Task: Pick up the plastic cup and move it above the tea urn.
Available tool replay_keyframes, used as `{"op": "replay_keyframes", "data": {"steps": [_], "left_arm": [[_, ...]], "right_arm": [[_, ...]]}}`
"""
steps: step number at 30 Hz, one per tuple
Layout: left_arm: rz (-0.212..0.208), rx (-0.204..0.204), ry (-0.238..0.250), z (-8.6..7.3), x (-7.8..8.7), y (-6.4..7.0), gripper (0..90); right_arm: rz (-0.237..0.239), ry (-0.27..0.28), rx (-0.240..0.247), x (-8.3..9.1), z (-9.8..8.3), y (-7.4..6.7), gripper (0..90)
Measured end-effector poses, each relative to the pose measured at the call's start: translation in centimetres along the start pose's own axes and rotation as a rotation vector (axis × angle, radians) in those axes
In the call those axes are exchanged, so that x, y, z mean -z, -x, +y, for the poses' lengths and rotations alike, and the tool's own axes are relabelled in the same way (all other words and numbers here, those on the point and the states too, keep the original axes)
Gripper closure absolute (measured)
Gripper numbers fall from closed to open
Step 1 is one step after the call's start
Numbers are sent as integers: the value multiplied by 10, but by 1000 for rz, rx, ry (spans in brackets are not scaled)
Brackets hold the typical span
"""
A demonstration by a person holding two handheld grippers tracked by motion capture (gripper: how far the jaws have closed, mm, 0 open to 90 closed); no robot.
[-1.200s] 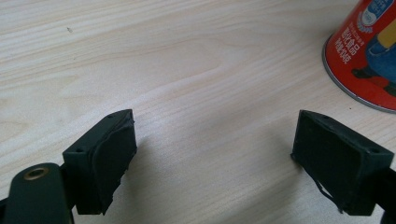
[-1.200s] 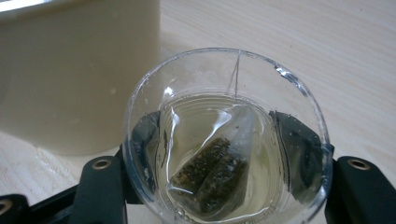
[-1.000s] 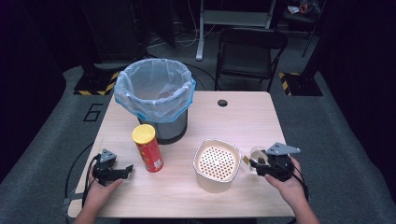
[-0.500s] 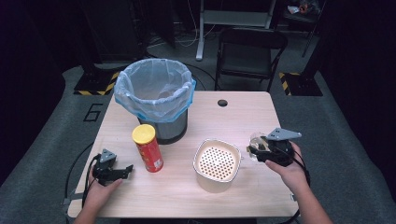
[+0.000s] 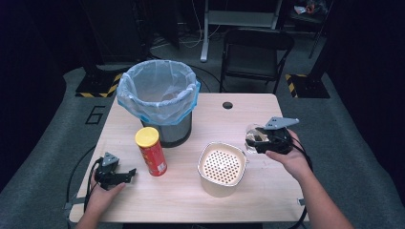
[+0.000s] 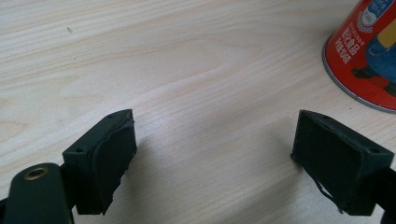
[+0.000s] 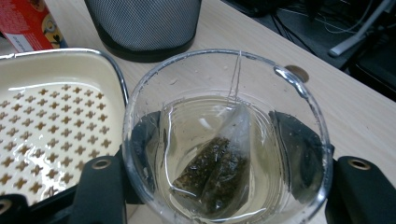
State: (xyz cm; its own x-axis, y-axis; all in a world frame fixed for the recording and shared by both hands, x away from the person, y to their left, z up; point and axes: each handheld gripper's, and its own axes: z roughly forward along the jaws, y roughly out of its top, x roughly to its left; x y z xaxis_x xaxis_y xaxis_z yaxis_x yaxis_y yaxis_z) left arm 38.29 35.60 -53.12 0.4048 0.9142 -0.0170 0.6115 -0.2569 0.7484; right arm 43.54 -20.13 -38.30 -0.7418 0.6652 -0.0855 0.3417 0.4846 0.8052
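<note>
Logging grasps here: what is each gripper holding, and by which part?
Right gripper clamps the glass cup by its side walls, teabag inside. Left gripper: open, empty.

A staged recording room or lab, not a home.

A lone light-wood surface with a round cable hole stands on grey carpet, brightly lit while the room around it falls away into dark. Yellow-and-black hazard tape marks low black bases on the floor at either side, and a large "6" is marked on the carpet beside the surface. Behind stand a black folding chair, the legs of a pale metal stand, and loose cables trailing across the floor, all suggesting equipment rather than living space.
</note>
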Motion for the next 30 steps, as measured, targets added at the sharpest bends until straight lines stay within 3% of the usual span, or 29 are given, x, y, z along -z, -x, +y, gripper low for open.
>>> {"op": "replay_keyframes", "data": {"steps": [6,9,10,14,17,18,19,21,23,30], "left_arm": [[0,1,0,0,0,0,131],[1,1,0,0,0,0,130],[0,2,-1,0,0,0,130],[1,0,-1,0,0,0,130],[1,1,0,0,0,0,130],[1,1,0,0,0,0,130],[1,1,-1,0,0,0,130],[1,1,-1,0,0,0,130],[1,1,-1,0,0,0,130],[1,1,0,0,0,0,130]], "right_arm": [[61,53,59,-16,19,12,378],[74,72,58,-21,23,15,378],[72,92,81,-27,27,16,378],[84,96,77,-33,33,16,378],[90,92,138,-41,39,15,379],[90,92,138,-41,39,15,379],[73,78,176,-44,42,11,378],[69,70,192,-45,43,10,379],[65,71,253,-47,46,5,379],[68,84,304,-47,47,-3,379]]}}
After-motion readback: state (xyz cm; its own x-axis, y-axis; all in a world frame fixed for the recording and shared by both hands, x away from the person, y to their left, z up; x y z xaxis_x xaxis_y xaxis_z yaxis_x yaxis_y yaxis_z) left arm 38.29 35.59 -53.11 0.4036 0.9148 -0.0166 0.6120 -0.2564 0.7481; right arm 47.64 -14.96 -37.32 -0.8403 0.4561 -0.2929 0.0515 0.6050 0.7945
